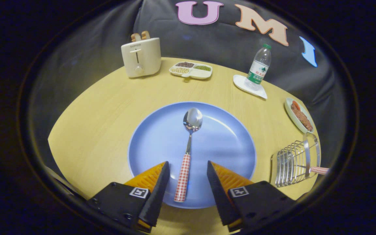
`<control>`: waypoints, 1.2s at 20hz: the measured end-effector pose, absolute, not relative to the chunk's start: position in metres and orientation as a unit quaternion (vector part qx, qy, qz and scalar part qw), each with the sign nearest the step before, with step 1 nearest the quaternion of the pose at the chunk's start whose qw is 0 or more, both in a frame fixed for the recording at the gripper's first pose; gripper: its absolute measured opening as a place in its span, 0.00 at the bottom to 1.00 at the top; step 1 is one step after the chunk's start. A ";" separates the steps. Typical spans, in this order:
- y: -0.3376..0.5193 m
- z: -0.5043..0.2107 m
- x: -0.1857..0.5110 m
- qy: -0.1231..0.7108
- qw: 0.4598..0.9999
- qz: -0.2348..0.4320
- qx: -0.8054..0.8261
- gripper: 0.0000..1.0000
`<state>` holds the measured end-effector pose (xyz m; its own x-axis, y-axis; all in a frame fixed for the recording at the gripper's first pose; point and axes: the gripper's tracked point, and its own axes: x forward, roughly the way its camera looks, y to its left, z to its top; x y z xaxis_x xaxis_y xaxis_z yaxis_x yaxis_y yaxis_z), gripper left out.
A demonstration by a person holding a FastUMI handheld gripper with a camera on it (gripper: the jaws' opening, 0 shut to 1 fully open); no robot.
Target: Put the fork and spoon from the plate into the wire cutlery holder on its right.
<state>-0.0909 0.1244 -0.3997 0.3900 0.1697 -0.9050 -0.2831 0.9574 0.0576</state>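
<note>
On the blue plate (220, 143) in the middle of the wooden table (93, 130), the spoon (188, 153) is lying bowl away, its red-checked handle running back between the spread fingers of the gripper (188, 169), which are touching nothing. A checked handle is already poking out of the wire cutlery holder (294, 163) to the plate's right, so I judge the fork step is done and the spoon pick-up is now beginning. Next the fingers need to be lowering over the handle, closing squarely across it, then lifting and swinging right to the holder.
</note>
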 end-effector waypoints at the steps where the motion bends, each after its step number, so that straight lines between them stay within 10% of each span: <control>1: 0.128 -0.400 -0.093 0.538 0.830 0.140 -0.046 0.56; 7: 0.125 -0.403 -0.097 0.559 0.818 0.135 -0.017 0.09; 24: 0.060 -0.312 -0.066 0.564 0.789 0.228 -0.083 0.09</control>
